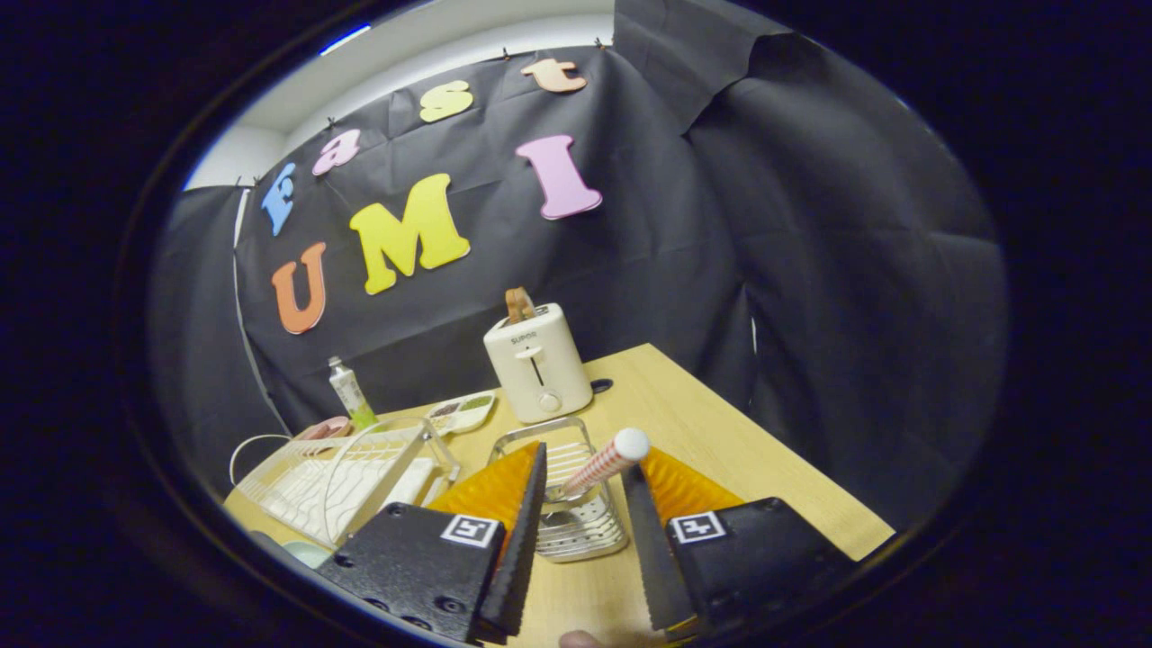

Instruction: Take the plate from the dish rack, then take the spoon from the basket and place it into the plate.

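Gripper [583, 504]: fingers spread wide apart, clamped on nothing, poised either side of the basket.

Basket [576, 526]: wire, standing on the wooden table [720, 432], between the fingers and just ahead of them. All places below are given from this basket.

Spoon [605, 463]: standing in the basket, not yet taken. Its striped handle has a rounded pale end. Long axis tilted, the handle end pointing up and toward the right finger, the bowl end down inside the basket and not clearly visible. The handle end lies close to the right finger; contact cannot be confirmed.

Dish rack [333, 477]: just beside the basket, on the left finger's side. No plate is discernible standing in it. A pale rounded edge below the rack may be the plate; too little shows to say.

Judgement: the spoon stage is in hand; grasp, lift and placing remain.

Beyond the basket: toaster [537, 364], a small tray [461, 411] and a tube [349, 393] near the booth wall
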Demonstrator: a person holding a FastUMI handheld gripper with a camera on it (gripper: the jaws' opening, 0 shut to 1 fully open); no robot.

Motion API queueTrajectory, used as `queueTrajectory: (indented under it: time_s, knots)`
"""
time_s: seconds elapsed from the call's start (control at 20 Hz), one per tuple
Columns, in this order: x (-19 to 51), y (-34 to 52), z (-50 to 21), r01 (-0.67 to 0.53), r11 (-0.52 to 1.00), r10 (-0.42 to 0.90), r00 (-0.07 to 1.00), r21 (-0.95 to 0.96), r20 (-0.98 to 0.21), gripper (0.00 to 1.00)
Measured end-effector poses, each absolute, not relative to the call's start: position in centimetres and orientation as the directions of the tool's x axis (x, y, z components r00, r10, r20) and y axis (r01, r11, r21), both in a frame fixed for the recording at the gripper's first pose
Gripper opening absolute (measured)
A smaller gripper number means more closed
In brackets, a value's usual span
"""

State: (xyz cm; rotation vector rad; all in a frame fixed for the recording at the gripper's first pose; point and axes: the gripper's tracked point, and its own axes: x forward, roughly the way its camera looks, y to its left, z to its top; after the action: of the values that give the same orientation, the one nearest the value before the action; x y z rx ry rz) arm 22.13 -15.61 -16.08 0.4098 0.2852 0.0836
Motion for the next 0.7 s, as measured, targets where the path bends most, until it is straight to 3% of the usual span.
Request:
queueTrajectory:
  time_s: [0.15, 0.25, 0.4, 0.7]
  knots:
    - [22.5, -15.4, -15.5, -0.028, 0.899, 0.16, 0.95, 0.438, -0.267, 0.28]
    - [22.3, -14.4, -14.9, -0.067, 0.88, 0.219, 0.936, 0.471, -0.276, 0.19]
    - [22.3, -15.1, -13.2, -0.064, 0.906, 0.191, 0.943, 0.418, -0.271, 0.12]
    - [17.5, -16.9, -4.0, -0.038, 0.943, 0.088, 0.987, 0.331, -0.137, 0.11]
